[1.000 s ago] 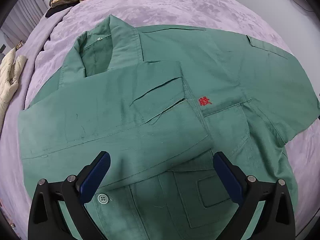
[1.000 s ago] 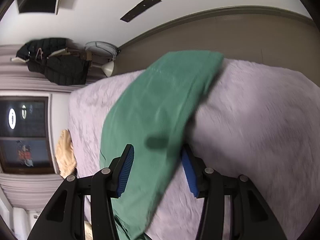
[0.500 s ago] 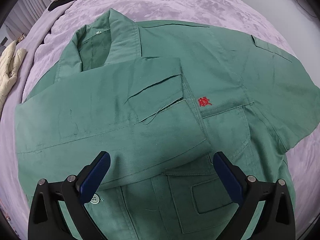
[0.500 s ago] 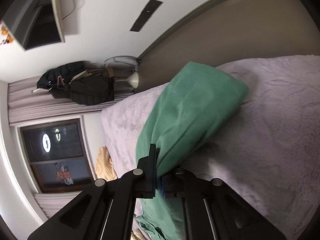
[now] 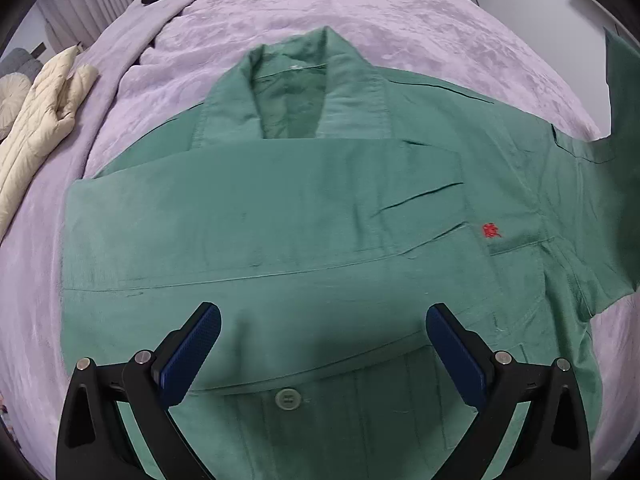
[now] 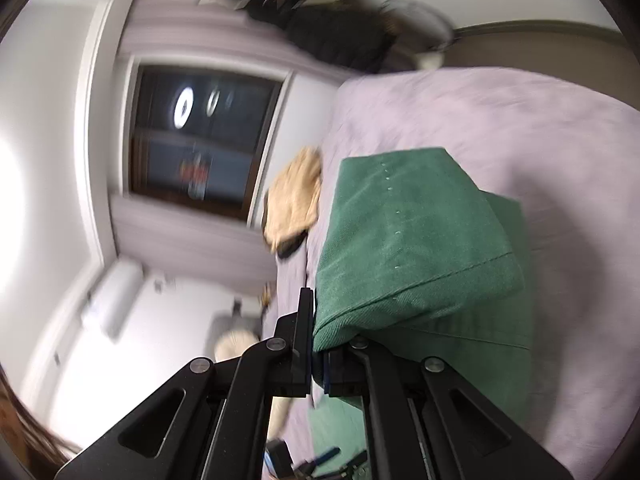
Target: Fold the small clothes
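While the green jacket (image 5: pixel 320 216) lies spread on the purple bed (image 5: pixel 360 8), the right gripper (image 6: pixel 318 344) has its fingers clamped on a lifted sleeve (image 6: pixel 408 240); the left gripper (image 5: pixel 322 344) hovers over it, fingers wide apart.

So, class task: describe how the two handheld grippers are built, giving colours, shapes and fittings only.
Both are alike. The left gripper has two angular black plastic fingers with triangular cut-outs and round silver screws at the joints, each ending in a flat dark blue ribbed pad. The right gripper shows the same black frame and silver screws; only a sliver of blue shows. No cables or sleeves show.
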